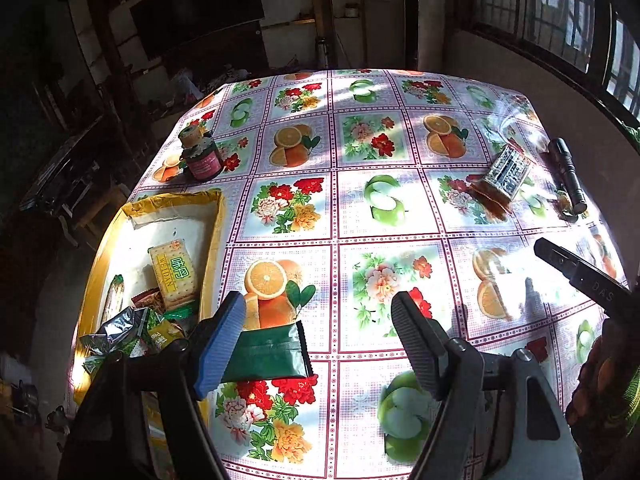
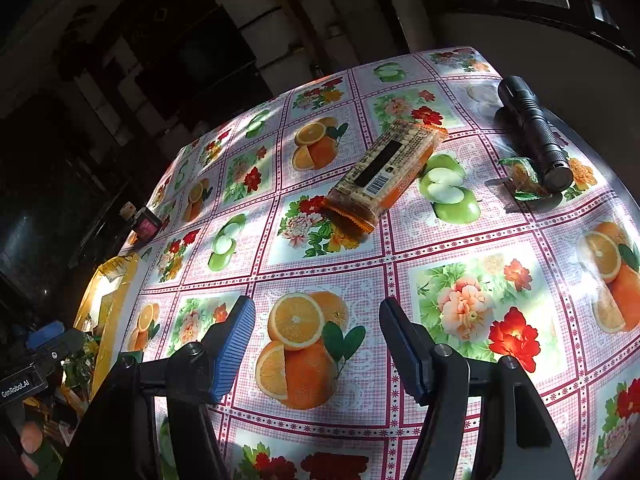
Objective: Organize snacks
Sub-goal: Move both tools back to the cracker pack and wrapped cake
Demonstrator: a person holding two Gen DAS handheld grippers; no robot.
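Gathering loose snacks into the yellow box (image 1: 212, 240) at the table's left edge, both the left gripper (image 1: 318, 322) and right gripper (image 2: 316, 320) gape empty; the orange cracker pack (image 2: 380, 172) awaits near the far right corner.

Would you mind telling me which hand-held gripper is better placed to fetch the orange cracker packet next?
Right. The right hand-held gripper is open, empty and faces the cracker packet; the left hand-held gripper sits by the box.

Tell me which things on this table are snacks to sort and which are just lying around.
Snacks job: yellow cardboard box, dark green foil packet, orange cracker pack, small green-edged wrapped sweet.
Lying about: black metal flashlight, dark glass jar with pink label.
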